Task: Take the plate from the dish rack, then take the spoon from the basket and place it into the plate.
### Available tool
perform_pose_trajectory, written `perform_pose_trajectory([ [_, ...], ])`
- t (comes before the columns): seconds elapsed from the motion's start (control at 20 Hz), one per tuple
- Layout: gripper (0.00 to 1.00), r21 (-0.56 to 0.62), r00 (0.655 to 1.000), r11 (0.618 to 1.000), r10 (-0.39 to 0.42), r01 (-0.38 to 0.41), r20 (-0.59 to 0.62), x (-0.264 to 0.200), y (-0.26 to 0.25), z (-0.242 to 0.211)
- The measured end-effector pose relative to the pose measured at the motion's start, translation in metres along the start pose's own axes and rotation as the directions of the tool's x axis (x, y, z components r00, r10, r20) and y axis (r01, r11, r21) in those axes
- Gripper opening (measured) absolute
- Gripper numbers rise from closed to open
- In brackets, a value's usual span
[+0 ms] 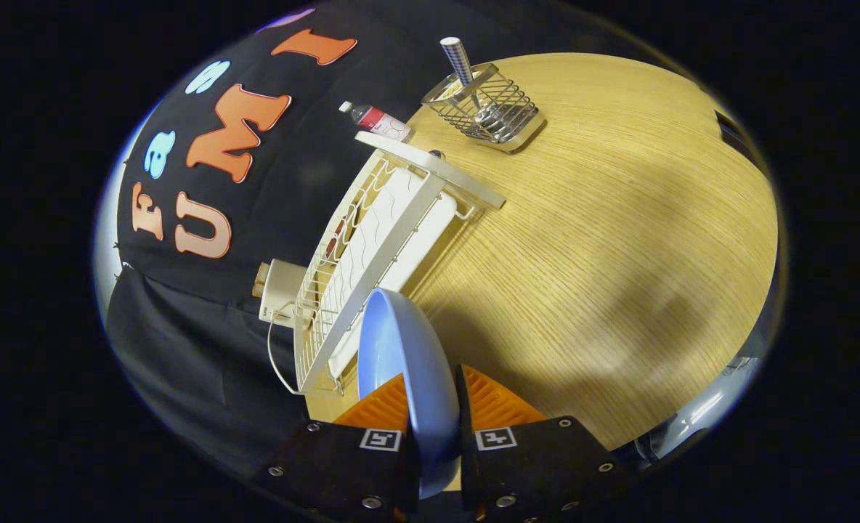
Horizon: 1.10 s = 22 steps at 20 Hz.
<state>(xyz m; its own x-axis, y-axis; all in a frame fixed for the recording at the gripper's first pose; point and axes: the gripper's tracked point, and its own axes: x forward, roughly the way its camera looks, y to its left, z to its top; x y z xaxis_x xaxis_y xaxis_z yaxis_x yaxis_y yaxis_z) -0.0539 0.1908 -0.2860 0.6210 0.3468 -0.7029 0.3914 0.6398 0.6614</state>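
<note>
One blue plate (408, 363) stands on edge between the two orange fingers (495, 403), which clamp it from both sides; the gripper (430, 407) is rolled over so the table (619, 254) tilts. Just beyond the fingers sits one white dish rack (379, 254). Farther on, one wire basket (484, 109) holds one spoon (463, 69). One bottle (375, 120) lies past the rack.
</note>
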Motion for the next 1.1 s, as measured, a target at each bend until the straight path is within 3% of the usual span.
perform_pose_trajectory([
  [0.3,0.27,-0.034,0.997,0.997,-0.067,0.066,-0.03,-0.004,-0.02,-0.002],
  [0.5,0.42,-0.094,0.997,0.993,-0.079,0.077,-0.015,-0.019,-0.026,0.013],
  [0.6,0.57,-0.111,0.997,0.991,-0.076,0.077,0.015,-0.029,-0.029,0.029],
  [0.85,0.96,-0.254,0.979,0.958,-0.087,0.132,0.183,-0.058,-0.035,0.097],
  [1.1,0.98,-0.391,0.906,0.888,-0.063,0.243,0.419,-0.089,-0.028,0.178],
])
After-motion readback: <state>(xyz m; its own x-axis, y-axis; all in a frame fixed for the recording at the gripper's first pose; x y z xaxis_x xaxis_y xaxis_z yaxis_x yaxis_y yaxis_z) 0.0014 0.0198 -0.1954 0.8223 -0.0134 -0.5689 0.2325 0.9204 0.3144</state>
